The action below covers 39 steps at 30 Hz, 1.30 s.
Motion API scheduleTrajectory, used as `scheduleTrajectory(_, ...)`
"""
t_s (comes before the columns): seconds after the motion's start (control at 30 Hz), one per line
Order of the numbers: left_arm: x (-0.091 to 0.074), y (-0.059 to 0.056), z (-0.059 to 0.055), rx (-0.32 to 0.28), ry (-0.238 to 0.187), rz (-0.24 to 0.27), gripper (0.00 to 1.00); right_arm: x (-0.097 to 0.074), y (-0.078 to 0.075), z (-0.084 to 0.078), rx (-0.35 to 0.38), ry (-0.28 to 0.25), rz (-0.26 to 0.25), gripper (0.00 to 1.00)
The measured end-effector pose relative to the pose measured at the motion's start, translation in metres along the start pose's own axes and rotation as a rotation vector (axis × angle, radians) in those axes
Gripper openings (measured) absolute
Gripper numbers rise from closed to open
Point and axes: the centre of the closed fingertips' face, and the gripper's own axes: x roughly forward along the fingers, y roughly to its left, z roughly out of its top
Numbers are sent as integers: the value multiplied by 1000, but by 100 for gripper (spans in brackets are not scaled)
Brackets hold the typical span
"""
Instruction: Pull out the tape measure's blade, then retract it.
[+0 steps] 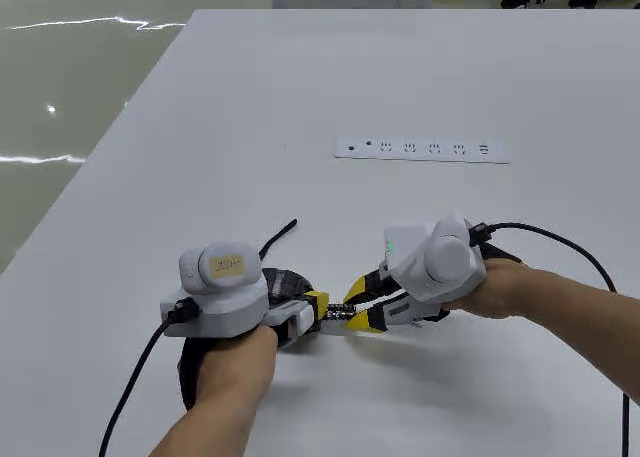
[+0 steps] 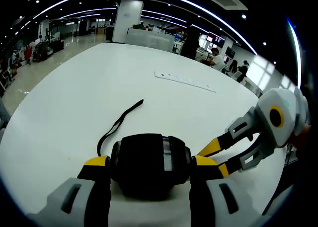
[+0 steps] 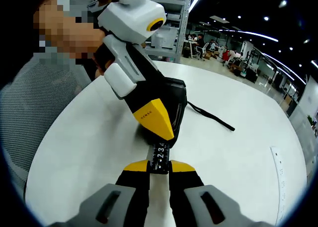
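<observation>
Two handheld tools meet tip to tip low over a white surface (image 1: 300, 127), near the person's edge of it. The left tool (image 2: 149, 161) has its yellow-tipped jaws clamped on either side of a black tape measure (image 1: 285, 282), which sits on or just above the surface. This hold looks meant to anchor the case so it cannot slide while the other side pulls. The right tool (image 3: 160, 166) faces it, jaws pinched shut on the end of the blade (image 3: 161, 155), a short yellow strip with black numbers that comes out of the case. Only a little of the blade shows, so the pull-out seems barely begun and retraction is not yet due. The two tools are nearly touching, in line with each other, which suits a straight draw apart. A thin black strap (image 2: 119, 122) trails from the case across the surface. A white power strip (image 1: 420, 149) lies well apart, further back
</observation>
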Motion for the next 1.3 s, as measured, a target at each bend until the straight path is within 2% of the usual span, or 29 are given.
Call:
scheduleTrajectory(0.13, -6, -3, -3, 2, 1, -2, 60, 2, -1, 0, 2, -1, 0, 14)
scheduleTrajectory(0.27, -5, -2, -4, 2, 2, -2, 60, 5, -2, 1, 3, -2, 2, 14)
scheduleTrajectory(0.33, -1, -1, -1, 4, 2, -4, 60, 6, -1, 3, 2, -2, 2, 14)
scheduleTrajectory(0.47, 0, 2, -4, 2, 2, -5, 60, 8, -2, 4, 2, -2, 3, 14)
scheduleTrajectory(0.53, -4, -1, -5, 3, 3, -5, 60, 8, -1, 5, 2, -3, 3, 14)
scheduleTrajectory(0.6, 0, 0, -1, 3, 5, -10, 60, 9, -1, 6, 4, -5, 3, 14)
scheduleTrajectory(0.73, 2, 4, -3, 3, 7, -13, 59, 10, 0, 8, 3, -5, 4, 14)
scheduleTrajectory(0.8, -3, -1, -5, 4, 7, -13, 59, 11, -1, 7, 4, -4, 4, 14)
scheduleTrajectory(0.87, 0, 2, -4, 5, 7, -13, 59, 13, -3, 6, 6, -5, 4, 14)
scheduleTrajectory(0.93, -5, -1, -4, 4, 7, -13, 59, 14, -4, 6, 7, -5, 4, 14)
scheduleTrajectory(1.03, -3, -2, -6, 3, 7, -13, 60, 15, -5, 5, 9, -5, 4, 14)
scheduleTrajectory(1.13, 0, 0, -1, 4, 8, -14, 60, 17, -6, 6, 9, -5, 3, 14)
scheduleTrajectory(1.3, -4, -2, -5, 2, 7, -13, 60, 21, -7, 8, 9, -6, 1, 14)
